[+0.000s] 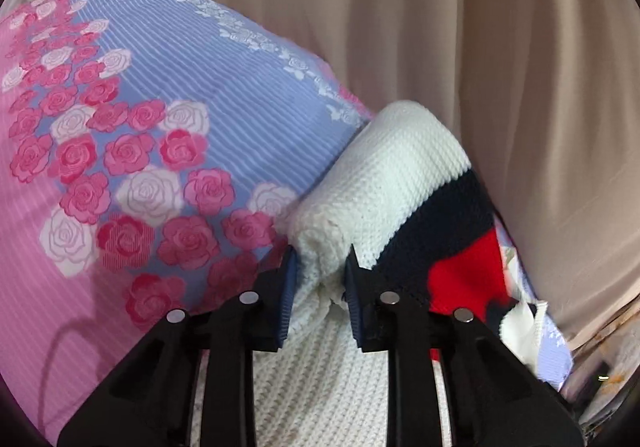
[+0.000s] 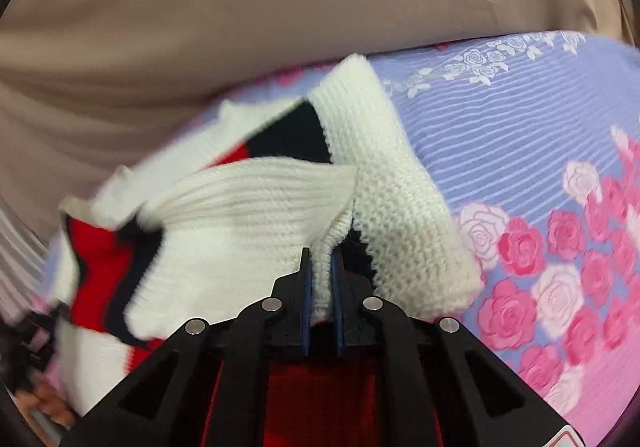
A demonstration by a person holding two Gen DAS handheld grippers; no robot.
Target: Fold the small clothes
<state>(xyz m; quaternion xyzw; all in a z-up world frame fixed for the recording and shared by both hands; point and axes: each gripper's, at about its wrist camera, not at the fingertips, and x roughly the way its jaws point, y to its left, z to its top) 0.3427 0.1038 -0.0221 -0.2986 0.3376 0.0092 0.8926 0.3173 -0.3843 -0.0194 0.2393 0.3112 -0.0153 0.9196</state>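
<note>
A small knitted sweater, white with a navy band and a red band, lies partly lifted over a bed sheet printed with roses. My left gripper is shut on a bunched white fold of the sweater between its blue pads. In the right wrist view the same sweater hangs in folds, blurred on its left side. My right gripper is shut on a ribbed white edge of the sweater, its pads close together with the knit pinched between them.
The lilac and pink rose sheet covers the bed and also shows in the right wrist view. A beige curtain hangs behind it and also shows in the right wrist view. The bed edge runs close to the curtain.
</note>
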